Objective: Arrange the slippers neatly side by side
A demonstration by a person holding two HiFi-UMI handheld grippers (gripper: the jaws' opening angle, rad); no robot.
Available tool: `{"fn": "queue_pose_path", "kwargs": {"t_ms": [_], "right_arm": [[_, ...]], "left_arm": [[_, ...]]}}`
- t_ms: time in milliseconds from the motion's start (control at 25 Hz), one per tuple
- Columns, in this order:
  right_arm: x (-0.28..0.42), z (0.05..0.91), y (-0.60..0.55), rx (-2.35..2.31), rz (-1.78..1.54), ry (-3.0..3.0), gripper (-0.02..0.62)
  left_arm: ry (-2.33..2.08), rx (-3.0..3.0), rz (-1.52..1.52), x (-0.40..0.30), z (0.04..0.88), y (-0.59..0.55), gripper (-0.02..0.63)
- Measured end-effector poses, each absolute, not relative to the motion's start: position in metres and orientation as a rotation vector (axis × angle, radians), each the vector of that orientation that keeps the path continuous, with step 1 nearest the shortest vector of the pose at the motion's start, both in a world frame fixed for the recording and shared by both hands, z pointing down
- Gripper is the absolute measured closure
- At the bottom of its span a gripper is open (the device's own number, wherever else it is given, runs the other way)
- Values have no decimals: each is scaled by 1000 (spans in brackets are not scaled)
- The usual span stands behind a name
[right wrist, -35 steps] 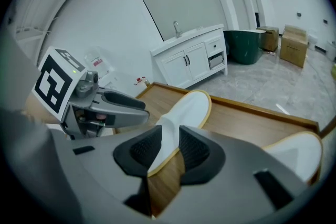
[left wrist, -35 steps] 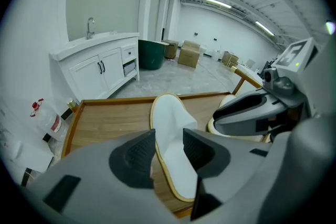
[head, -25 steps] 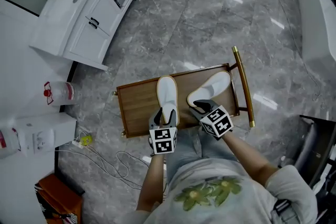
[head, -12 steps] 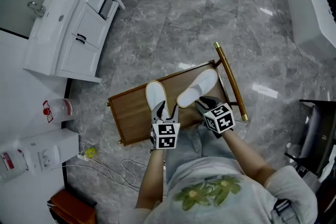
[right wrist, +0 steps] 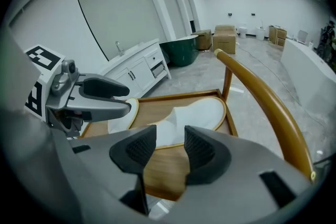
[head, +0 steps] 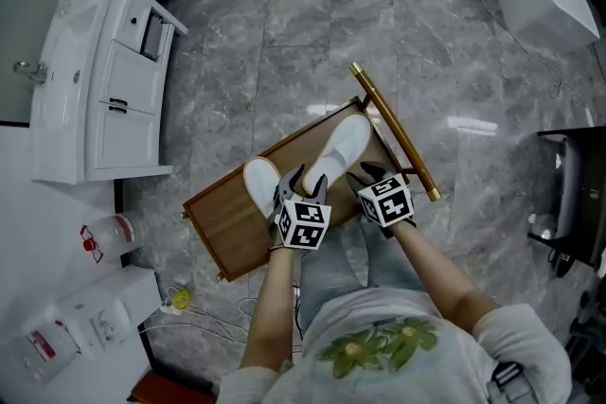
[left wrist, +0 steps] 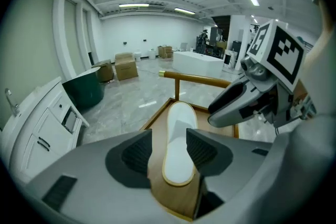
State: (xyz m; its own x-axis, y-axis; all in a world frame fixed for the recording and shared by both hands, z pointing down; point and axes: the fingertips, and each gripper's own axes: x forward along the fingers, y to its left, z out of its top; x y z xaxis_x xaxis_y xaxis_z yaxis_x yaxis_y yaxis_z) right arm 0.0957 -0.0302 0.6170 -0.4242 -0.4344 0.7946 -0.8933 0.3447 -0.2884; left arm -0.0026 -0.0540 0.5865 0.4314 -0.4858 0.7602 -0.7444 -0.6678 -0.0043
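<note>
The two white slippers are lying in the wooden tray (head: pixel 222 224), which is sitting on a grey marble floor (head: pixel 312 24). The right slipper (head: pixel 343 147) is lying with its toe reaching toward the tray corner at the far end of the rail (head: pixel 393 132). The left slipper (head: pixel 256 186) is lying toward the tray's middle, and its heel end is disappearing under the left gripper (head: pixel 301 184). The pair are splaying in a V, heels close and toes apart, so they are not lying parallel.

The left gripper is hovering over the heels with its jaws standing apart. In the left gripper view the right slipper is showing in the gap between the pads (left wrist: pixel 202 150), lying flat on the tray, and the pads are not pressing on it. The right gripper (head: pixel 367 175) is hanging just beside the right slipper's heel, on the rail side. Its jaws have just been opening and are standing wide, released, with nothing clamped. That slipper's upper is showing beyond the gap.

The person's legs are showing at the tray's near edge. A white vanity (head: pixel 104 99) is standing well apart to the left, one drawer (head: pixel 150 33) hanging ajar; I cannot make out its contents. Cardboard boxes (left wrist: pixel 123 65) and a green tub (left wrist: pixel 84 93) are standing farther off across the room.
</note>
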Motion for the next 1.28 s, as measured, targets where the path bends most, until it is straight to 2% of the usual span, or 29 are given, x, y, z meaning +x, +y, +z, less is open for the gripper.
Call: {"fn": "queue_pose_path", "kwargs": {"t_ms": [480,840,960,1160,1280], "right_arm": [[100,668,-37,1212,1086,-1920,397],[98,692,-49,1215,1136,-1863,398],[97,694,-48,1215,1157,-1860,420],[97,695,-49,1217,1163,-1866,483],[100,694,-49,1242,1152,-1861,553]], "left_arm": [[-694,2520,1442,37,658,-63,383],[-609,2539,1488,45,687,-76,396],[-623,2541,1473,49,690,-78,432],[-700,2505,1466,49,695,-84,570],[-708,2476,1459,48,696,-82,581]]}}
